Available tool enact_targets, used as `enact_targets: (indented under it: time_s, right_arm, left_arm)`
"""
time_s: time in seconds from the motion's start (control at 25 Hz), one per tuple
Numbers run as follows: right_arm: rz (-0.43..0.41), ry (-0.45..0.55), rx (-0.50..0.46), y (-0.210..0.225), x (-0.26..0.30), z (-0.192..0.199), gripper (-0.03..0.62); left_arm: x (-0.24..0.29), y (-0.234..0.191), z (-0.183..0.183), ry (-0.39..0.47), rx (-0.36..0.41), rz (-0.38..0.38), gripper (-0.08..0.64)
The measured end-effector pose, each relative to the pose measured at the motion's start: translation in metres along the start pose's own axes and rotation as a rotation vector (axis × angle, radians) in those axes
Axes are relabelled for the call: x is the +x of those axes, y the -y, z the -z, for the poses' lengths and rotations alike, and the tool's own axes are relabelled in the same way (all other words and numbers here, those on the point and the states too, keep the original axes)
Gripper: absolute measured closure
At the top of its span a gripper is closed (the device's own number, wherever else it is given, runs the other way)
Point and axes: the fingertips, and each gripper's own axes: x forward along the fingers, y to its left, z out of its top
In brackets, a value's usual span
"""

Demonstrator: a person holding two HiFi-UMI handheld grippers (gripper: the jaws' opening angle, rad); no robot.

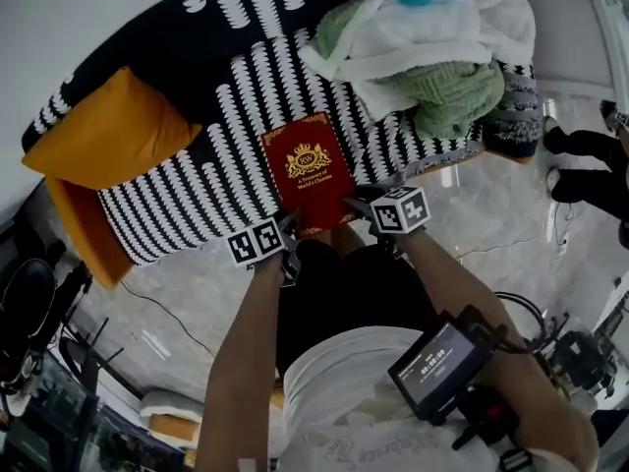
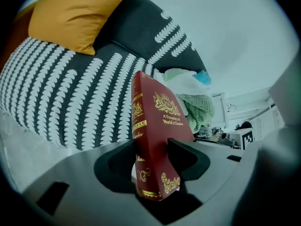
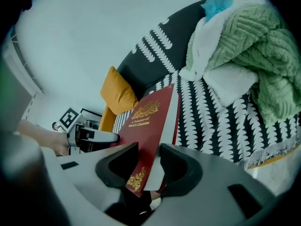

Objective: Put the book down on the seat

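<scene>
A dark red book [image 1: 310, 170] with a gold crest on its cover lies flat over the front part of the black-and-white patterned seat [image 1: 197, 205]. I cannot tell whether it touches the fabric. My left gripper [image 1: 292, 228] is shut on its near left corner, the spine side. My right gripper [image 1: 356, 205] is shut on its near right corner. In the left gripper view the book [image 2: 157, 121] stands between the jaws of the left gripper [image 2: 153, 149]. In the right gripper view the book [image 3: 153, 119] sits clamped in the right gripper [image 3: 148, 161], and the left gripper [image 3: 91, 135] shows beyond.
An orange cushion [image 1: 108, 131] leans at the seat's left end. A heap of green and white blankets [image 1: 432, 62] fills the right end. Marble floor with cables lies below, and a person's dark shoes [image 1: 580, 146] are at the far right.
</scene>
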Motion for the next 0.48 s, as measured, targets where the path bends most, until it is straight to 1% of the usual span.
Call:
enact_targets:
  time_s: [0.24, 0.48]
  right_arm:
    - [-0.005, -0.001, -0.014, 0.013, 0.012, 0.001, 0.434]
    - [-0.001, 0.015, -0.039, 0.023, 0.027, 0.002, 0.436]
  left_arm:
    - [0.015, -0.01, -0.001, 0.01, -0.011, 0.013, 0.337]
    - [0.027, -0.024, -0.002, 0.016, 0.007, 0.017, 0.341]
